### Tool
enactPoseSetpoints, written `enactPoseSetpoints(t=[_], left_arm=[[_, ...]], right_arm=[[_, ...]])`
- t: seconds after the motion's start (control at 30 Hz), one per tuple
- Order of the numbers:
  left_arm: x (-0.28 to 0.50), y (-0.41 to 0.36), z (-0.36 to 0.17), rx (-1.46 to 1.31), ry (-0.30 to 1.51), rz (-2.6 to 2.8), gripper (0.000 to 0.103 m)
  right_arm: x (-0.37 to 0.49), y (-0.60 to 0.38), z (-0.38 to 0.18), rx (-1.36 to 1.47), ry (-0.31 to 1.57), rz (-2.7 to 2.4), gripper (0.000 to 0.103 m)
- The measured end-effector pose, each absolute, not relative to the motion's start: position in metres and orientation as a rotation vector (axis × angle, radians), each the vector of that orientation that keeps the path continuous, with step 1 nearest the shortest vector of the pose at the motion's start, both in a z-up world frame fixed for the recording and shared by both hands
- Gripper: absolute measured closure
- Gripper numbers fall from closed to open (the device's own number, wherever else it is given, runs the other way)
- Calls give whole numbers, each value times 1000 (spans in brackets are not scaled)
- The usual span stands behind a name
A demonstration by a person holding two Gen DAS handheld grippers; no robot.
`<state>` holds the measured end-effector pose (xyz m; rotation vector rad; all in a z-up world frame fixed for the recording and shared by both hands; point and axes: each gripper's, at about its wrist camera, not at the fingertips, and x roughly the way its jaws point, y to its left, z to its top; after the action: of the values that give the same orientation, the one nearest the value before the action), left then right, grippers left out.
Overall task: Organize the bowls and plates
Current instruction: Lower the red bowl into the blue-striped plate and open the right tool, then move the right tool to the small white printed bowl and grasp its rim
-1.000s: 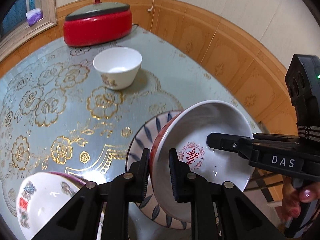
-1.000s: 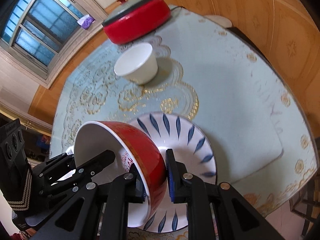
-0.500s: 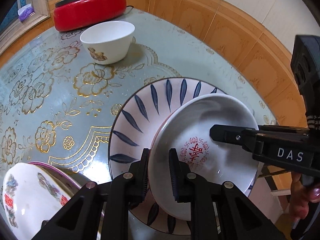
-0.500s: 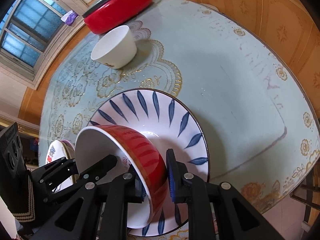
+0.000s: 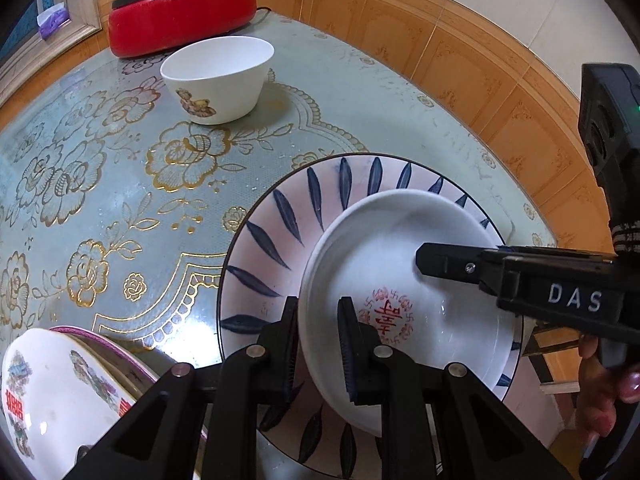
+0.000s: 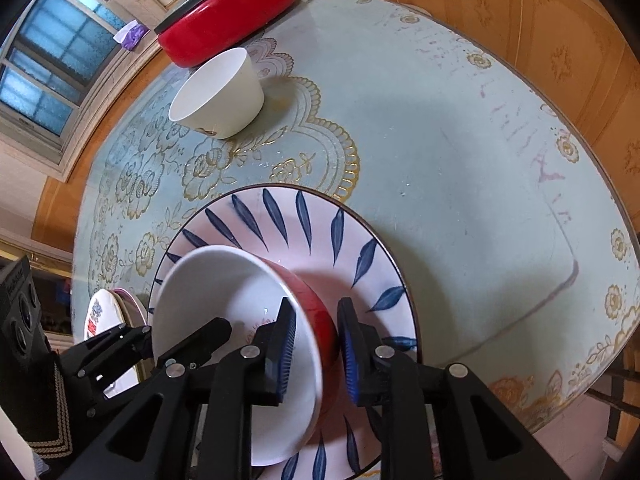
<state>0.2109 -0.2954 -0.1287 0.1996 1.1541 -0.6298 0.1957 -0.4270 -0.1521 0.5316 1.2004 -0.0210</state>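
A red bowl with a white inside (image 5: 420,264) (image 6: 224,292) sits low on a white plate with blue leaves (image 5: 276,236) (image 6: 320,232). My left gripper (image 5: 318,344) is shut on the bowl's near rim. My right gripper (image 6: 316,348) is shut on the opposite rim, its fingers (image 5: 452,264) showing in the left wrist view. A plain white bowl (image 5: 218,76) (image 6: 218,94) stands farther back on the table.
A red electric pot with a grey lid (image 5: 180,8) (image 6: 228,12) stands at the far edge. A stack of patterned plates (image 5: 52,396) (image 6: 104,316) lies at the near left. The round table (image 6: 460,160) has a wooden wall close behind.
Both grippers have lowered the red bowl from a steep tilt down onto the blue-leaf plate. The view has moved closer to the table.
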Motion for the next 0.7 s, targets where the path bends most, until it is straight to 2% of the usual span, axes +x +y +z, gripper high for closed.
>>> enactPoseSetpoints(t=[0.27, 0.33, 0.4, 0.57, 0.63, 0.67, 0.7], left_arm=[[208, -288, -110, 168, 1105, -632, 83], [209, -286, -106, 157, 1105, -625, 77], [210, -283, -104, 143, 1101, -620, 66], [212, -275, -96, 102, 1104, -614, 51], [213, -272, -90, 83, 1101, -604, 41], [214, -271, -87, 77, 1095, -590, 31], [216, -268, -83, 68, 1088, -579, 27]], right_arm=[[192, -425, -118, 468, 1115, 9, 81], [191, -424, -114, 457, 1110, 11, 81], [190, -424, -112, 460, 1107, 13, 80], [187, -431, -113, 495, 1119, 31, 80], [186, -434, -111, 495, 1121, 34, 80], [187, -436, -109, 485, 1120, 33, 80], [188, -437, -106, 475, 1120, 34, 80]])
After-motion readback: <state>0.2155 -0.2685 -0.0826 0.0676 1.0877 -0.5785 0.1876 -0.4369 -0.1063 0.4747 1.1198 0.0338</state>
